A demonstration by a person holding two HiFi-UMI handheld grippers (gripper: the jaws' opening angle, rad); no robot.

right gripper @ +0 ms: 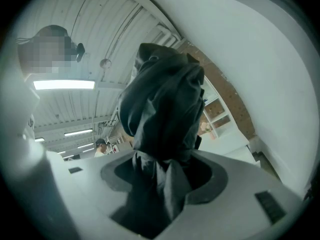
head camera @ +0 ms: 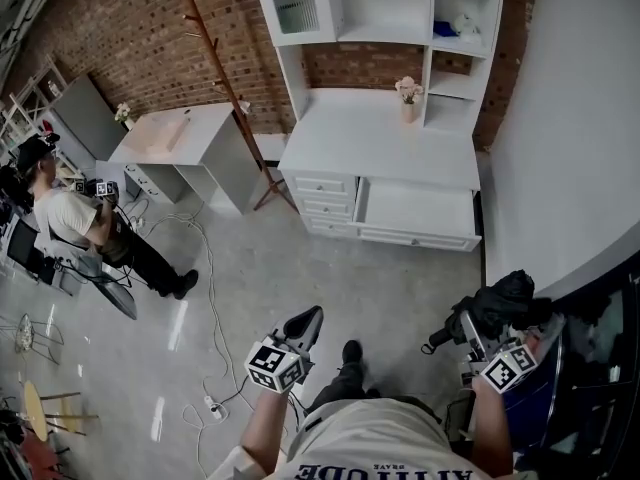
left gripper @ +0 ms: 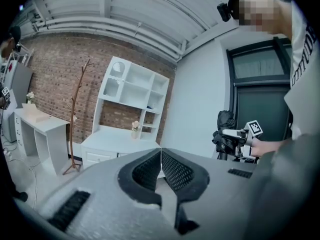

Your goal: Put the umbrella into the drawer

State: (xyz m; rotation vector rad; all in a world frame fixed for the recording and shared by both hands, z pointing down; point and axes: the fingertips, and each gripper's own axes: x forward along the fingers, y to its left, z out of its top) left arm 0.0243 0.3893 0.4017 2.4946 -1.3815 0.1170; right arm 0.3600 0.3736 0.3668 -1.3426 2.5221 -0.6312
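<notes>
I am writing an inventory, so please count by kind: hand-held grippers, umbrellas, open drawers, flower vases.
Hand-held grippers: 2 (left hand-held gripper, right hand-held gripper)
Umbrella: 1
Open drawer: 1
Flower vases: 2 (left vase, right vase)
Total: 6

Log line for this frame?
right gripper: shut on umbrella | left gripper: shut, empty | drawer: open | stage: umbrella held, not yet at drawer

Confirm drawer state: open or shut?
Open. The drawer stands pulled out of the cabinet, its white inside showing from above. The umbrella is outside, in the right gripper.
</notes>
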